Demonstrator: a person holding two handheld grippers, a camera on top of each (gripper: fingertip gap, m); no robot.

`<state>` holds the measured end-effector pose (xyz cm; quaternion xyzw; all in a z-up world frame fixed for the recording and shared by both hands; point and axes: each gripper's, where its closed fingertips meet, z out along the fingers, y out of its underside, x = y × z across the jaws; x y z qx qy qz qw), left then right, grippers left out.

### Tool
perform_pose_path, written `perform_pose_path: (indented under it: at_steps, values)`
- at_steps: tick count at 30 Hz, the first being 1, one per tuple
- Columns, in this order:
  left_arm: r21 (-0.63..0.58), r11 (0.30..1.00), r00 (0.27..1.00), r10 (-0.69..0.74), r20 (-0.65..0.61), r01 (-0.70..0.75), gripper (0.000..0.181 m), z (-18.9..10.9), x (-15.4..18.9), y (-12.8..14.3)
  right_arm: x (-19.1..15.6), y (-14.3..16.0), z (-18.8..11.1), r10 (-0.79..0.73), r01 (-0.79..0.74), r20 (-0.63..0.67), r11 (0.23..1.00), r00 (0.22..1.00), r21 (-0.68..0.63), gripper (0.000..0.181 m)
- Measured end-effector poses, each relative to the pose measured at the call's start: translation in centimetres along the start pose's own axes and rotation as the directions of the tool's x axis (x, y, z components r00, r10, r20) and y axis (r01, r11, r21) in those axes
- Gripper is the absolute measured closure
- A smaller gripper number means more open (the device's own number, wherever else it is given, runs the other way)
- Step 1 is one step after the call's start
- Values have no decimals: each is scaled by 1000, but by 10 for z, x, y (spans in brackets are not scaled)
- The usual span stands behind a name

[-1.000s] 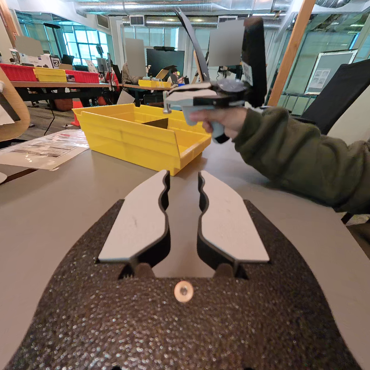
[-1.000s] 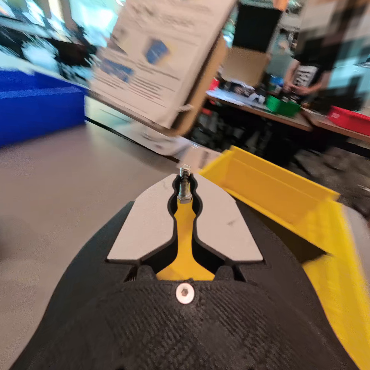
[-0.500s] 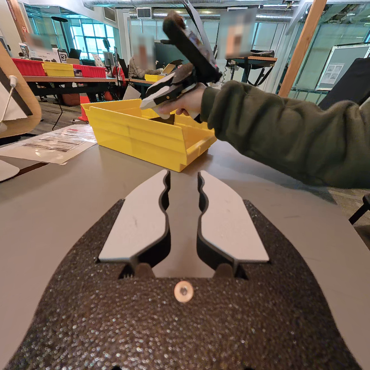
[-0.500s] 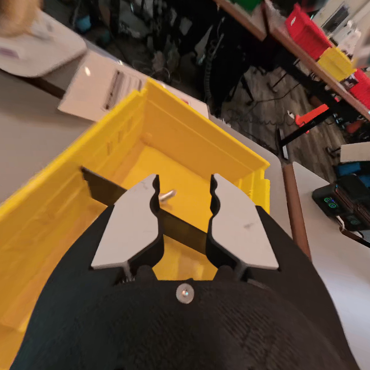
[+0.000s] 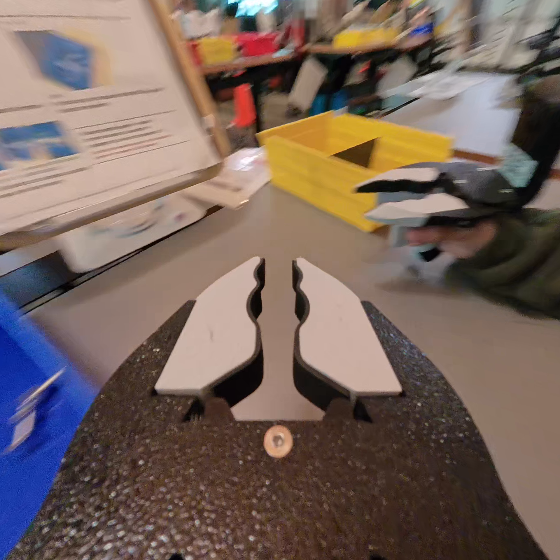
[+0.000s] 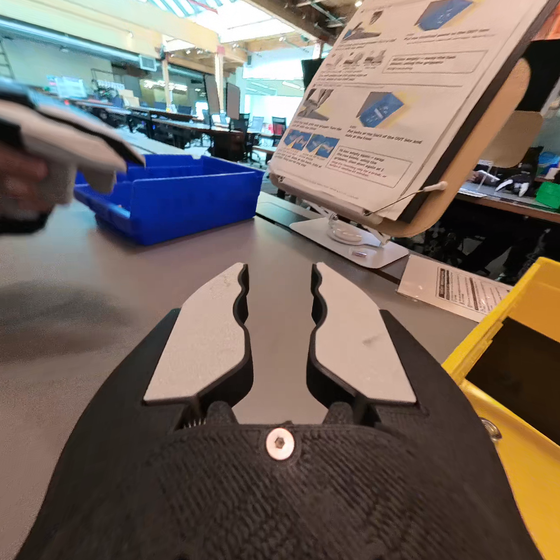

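Note:
My left gripper (image 5: pixel 278 264) is open and empty, low over the grey table (image 5: pixel 272 224). A blue bin (image 5: pixel 27 394) is at its lower left and a yellow bin (image 5: pixel 321 169) with a black divider (image 5: pixel 357 153) is ahead on the right. My right gripper (image 6: pixel 279 268) is open and empty over the table (image 6: pixel 181 272). The yellow bin (image 6: pixel 527 472) is at its right, with the black divider (image 6: pixel 521 366) and a small metal piece (image 6: pixel 489 430) inside. The blue bin (image 6: pixel 181 197) is ahead on the left. Each gripper shows in the other's view, the right one (image 5: pixel 403 194) and the left one (image 6: pixel 75 145).
A tilted document stand (image 6: pixel 394 115) with a printed sheet stands on a white base at the table's far edge; it also shows in the left wrist view (image 5: pixel 91 106). A printed paper (image 6: pixel 460 292) lies beside the yellow bin. A green sleeve (image 5: pixel 515 266) holds the right gripper. Left tips to right tips: about 15 cm.
My right gripper held a bolt, opened over the yellow bin and let it go, then swung left and now faces the blue bin. My left gripper turned left, still open.

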<state>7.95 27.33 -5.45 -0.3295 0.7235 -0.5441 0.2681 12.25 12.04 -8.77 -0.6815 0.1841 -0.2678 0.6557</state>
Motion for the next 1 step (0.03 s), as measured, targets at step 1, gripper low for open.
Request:
perform_pose_path:
  at_steps: [1]
  values:
    - [-48,999,996,-14,83,18,165,-16,-24,2,-2,1,-1,-4,4,15,1000,1000,4,141]
